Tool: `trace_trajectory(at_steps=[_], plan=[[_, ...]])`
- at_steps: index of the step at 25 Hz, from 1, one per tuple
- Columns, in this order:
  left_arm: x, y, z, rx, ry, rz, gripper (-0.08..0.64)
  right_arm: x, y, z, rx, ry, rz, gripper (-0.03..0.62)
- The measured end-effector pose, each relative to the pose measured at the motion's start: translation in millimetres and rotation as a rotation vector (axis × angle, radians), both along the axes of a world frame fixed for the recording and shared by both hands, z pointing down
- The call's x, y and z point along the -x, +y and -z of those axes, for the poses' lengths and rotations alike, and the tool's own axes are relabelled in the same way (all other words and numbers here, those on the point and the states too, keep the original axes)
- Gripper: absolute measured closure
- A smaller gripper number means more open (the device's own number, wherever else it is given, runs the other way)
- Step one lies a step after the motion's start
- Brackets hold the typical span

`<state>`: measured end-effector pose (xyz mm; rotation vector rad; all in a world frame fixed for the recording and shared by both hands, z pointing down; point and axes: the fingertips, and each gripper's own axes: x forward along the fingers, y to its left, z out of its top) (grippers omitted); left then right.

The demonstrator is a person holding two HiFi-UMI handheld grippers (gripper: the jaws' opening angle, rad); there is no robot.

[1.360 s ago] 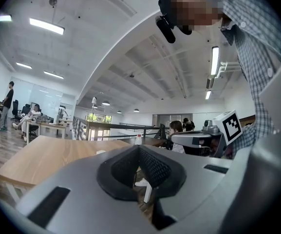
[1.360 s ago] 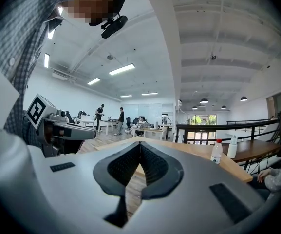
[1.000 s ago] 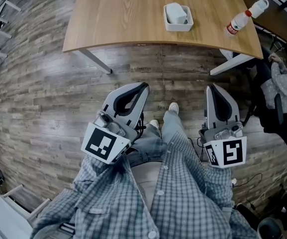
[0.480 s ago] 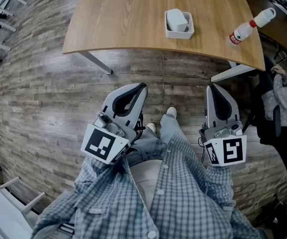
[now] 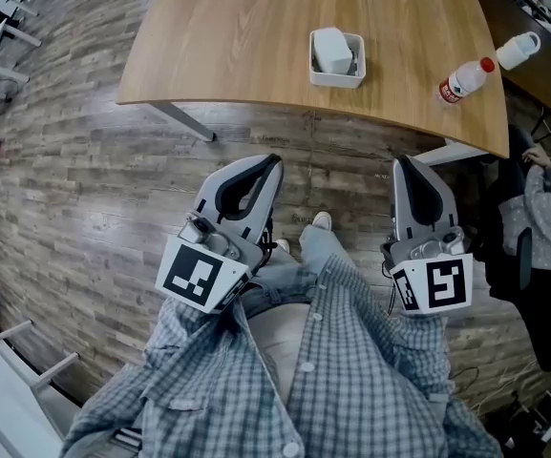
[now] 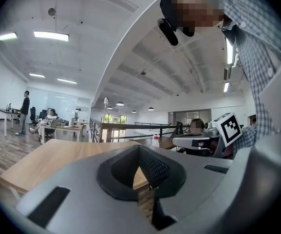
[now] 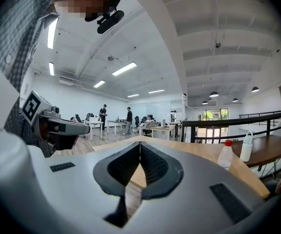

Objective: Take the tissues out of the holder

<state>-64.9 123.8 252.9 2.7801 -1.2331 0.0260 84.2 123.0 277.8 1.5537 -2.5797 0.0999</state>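
Observation:
A white tissue holder [image 5: 337, 69] stands on the wooden table [image 5: 227, 46] near its front edge, with a white wad of tissues [image 5: 330, 48] sticking up out of it. Both grippers hang over the floor, short of the table and apart from the holder. My left gripper [image 5: 274, 164] is shut with nothing in it, its ribbed pads meeting at the tip [image 6: 139, 148]. My right gripper [image 5: 402, 165] is shut and empty too, its jaws closed along their length [image 7: 140, 145]. Neither gripper view shows the holder.
A red-capped plastic bottle [image 5: 460, 80] lies on the table's right end, and a white bottle [image 5: 517, 50] lies on the darker table beyond. White table legs [image 5: 181, 120] reach down to the plank floor. A seated person [image 5: 535, 179] is at the right edge.
The table and holder have drawn nearer in the head view and shifted slightly left. Both grippers keep their place in front of the body and stay shut.

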Motion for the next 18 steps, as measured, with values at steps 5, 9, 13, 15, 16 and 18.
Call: trace_trajectory(at_steps=[5,9,13,15,16,18], plan=[[-14.6,-7.5,1.8,0.003,-0.027,0.025,0.554,-14.9,-9.9,0.5,-0.002,-0.010,0.022,0.581],[-26.1,-10.3,1.8,-0.016,-0.043,0.037,0.554,-30.7,-15.9,-2.6,-0.002,-0.020,0.021,0.581],[-37.4,-15.3,3.3,-0.024,-0.043,0.051,0.554,-44.7,-21.1,-3.5,-0.005,-0.013,0.031,0.581],[-42.9,-17.2,2.7,-0.014,-0.052,0.059,0.554,-52.7,-24.6,-2.5,-0.008,-0.011,0.031,0.581],[-45.3,-18.7,2.5,-0.008,-0.055,0.063,0.554,-56.4,-26.6,-2.2,-0.011,-0.012,0.029,0.581],[-49.7,-22.0,1.4,-0.003,-0.059,0.073,0.554,-62.6,-29.7,-3.4,-0.014,-0.012,0.028,0.581]])
